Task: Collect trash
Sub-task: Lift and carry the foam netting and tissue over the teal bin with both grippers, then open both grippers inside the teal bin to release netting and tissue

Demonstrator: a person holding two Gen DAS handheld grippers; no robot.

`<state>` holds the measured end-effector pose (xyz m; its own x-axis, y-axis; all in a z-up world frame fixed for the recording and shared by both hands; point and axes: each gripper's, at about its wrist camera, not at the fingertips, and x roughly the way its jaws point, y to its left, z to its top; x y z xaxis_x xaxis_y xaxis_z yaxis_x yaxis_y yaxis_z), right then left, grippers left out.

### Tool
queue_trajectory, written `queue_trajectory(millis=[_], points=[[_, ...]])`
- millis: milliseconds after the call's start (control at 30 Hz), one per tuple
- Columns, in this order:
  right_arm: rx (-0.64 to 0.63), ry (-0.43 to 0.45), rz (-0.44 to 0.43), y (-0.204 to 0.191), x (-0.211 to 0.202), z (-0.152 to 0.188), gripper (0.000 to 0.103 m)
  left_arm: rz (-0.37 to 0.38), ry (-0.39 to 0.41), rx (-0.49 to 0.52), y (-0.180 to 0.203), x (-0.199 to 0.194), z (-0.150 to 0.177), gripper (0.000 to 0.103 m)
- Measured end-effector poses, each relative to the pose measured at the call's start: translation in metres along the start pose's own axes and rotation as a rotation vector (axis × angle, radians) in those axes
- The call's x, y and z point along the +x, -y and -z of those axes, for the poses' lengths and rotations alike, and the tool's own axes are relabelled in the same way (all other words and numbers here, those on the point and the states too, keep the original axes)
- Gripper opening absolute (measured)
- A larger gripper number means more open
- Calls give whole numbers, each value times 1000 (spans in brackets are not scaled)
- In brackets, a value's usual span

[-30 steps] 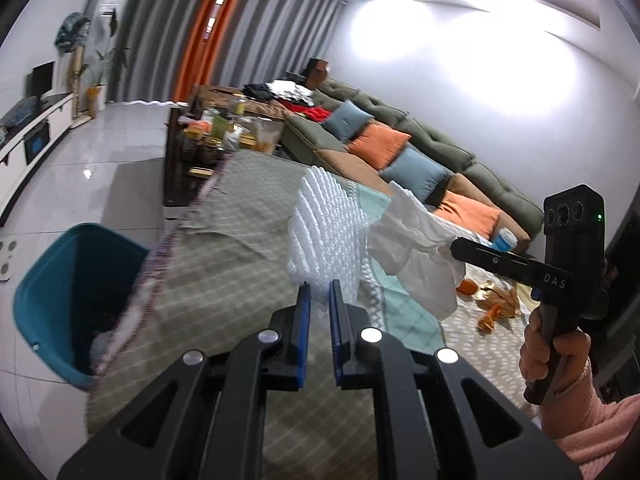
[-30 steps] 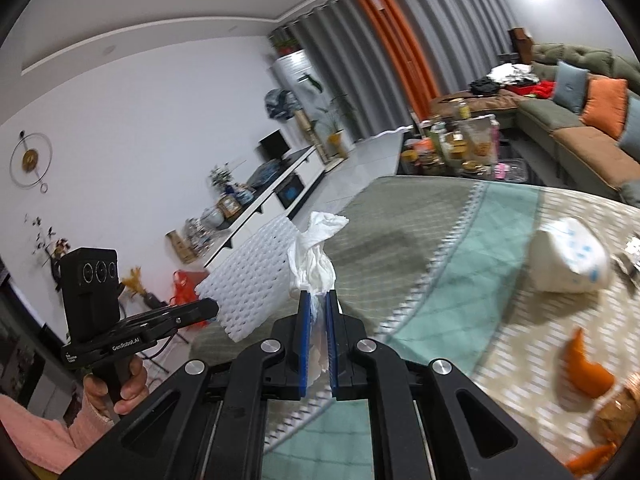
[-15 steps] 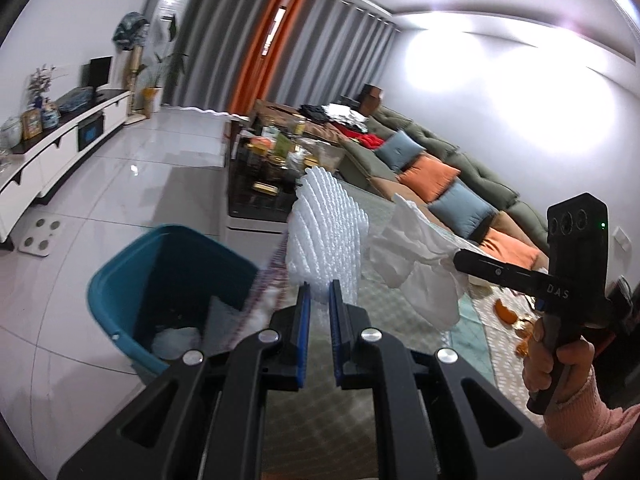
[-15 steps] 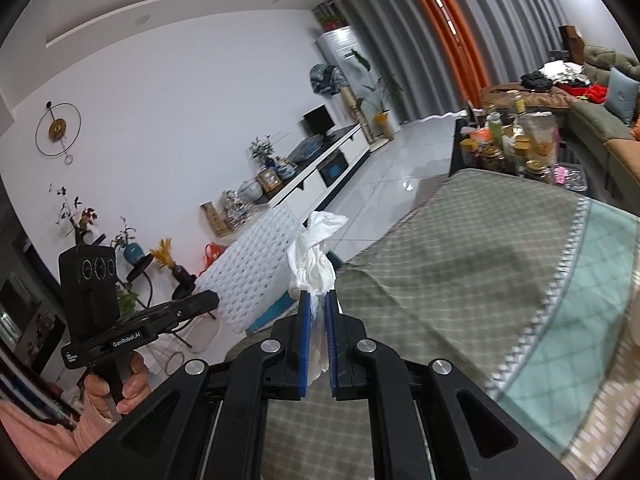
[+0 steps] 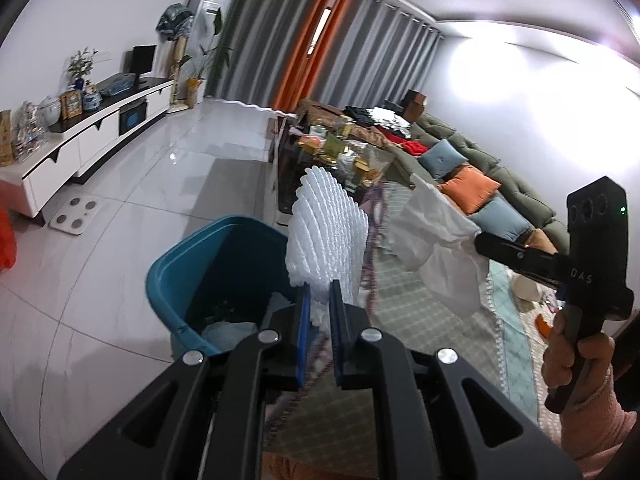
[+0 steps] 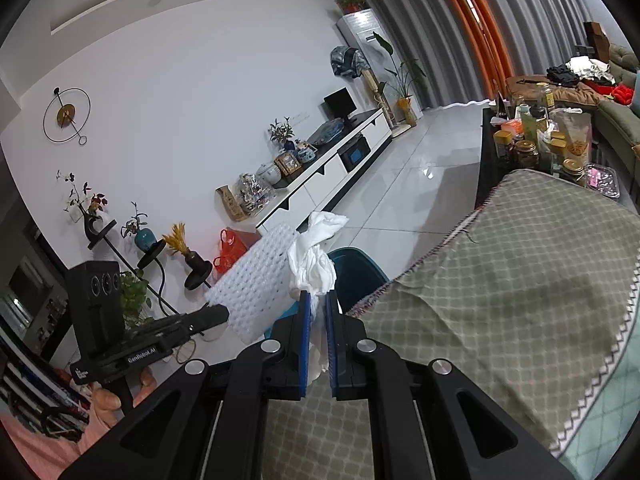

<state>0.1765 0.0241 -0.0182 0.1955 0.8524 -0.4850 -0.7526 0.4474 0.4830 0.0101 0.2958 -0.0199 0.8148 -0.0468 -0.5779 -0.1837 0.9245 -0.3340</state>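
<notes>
Foam netting (image 5: 326,236) in left claw (image 5: 319,312); tissue (image 6: 314,258) in right claw (image 6: 318,320), "DAS"-marked

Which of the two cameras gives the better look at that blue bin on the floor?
The left wrist view. There the blue bin shows its open mouth, most of its rim and some pale trash inside, though the white foam sheet covers part of it. The right wrist view shows only a sliver of it, behind the crumpled tissue.
</notes>
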Motion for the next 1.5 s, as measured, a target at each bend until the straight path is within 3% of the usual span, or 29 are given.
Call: queue_trajectory(millis=[500,1100,1333,1400,1500], points=[[5,-96,23,-11,70,-13,8,-94,-59,-69,-40,32,0,11],[14,-216,103,-15,137,-7,10,-149,-132,-125,-64,73,5,12],[29,-232,117,-13,145,-7,16,-164,-154,-121,-63,88,2,16],[27,-234,119,-12,145,-7,26,-172,-155,-126,-65,91,1,26],[29,-231,124,-11,144,-7,28,-175,-153,-123,-66,94,0,29]])
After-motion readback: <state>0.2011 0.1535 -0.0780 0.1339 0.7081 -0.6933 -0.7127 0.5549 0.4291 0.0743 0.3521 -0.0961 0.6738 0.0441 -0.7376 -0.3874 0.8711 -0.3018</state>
